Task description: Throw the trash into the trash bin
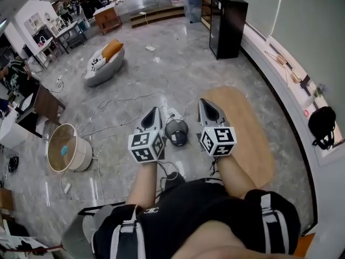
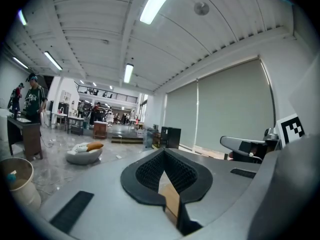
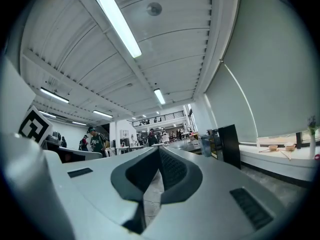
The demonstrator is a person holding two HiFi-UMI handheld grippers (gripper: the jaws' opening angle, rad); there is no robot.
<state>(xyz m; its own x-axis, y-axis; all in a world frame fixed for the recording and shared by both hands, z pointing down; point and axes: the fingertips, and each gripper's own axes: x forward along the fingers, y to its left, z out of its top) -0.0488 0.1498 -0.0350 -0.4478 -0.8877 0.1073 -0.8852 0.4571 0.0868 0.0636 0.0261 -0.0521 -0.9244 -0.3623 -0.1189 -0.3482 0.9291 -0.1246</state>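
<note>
A small black mesh trash bin [image 1: 177, 132] stands on the grey floor, seen in the head view between my two grippers and below them. My left gripper [image 1: 155, 110] is held up in the air and points forward, its jaws closed tip to tip [image 2: 163, 150]. A tan patch shows in the slit behind the tips; I cannot tell what it is. My right gripper [image 1: 204, 101] is level with it on the right, jaws shut [image 3: 159, 148] with nothing between them. No trash is visible in either gripper.
An oval wooden table [image 1: 249, 136] lies right of the bin. A round beige drum [image 1: 67, 147] sits at the left, with cables [image 1: 116, 120] on the floor. Farther off are a white lounger with an orange cushion [image 1: 105, 58], a black cabinet [image 1: 229, 26], and people at desks [image 2: 34, 99].
</note>
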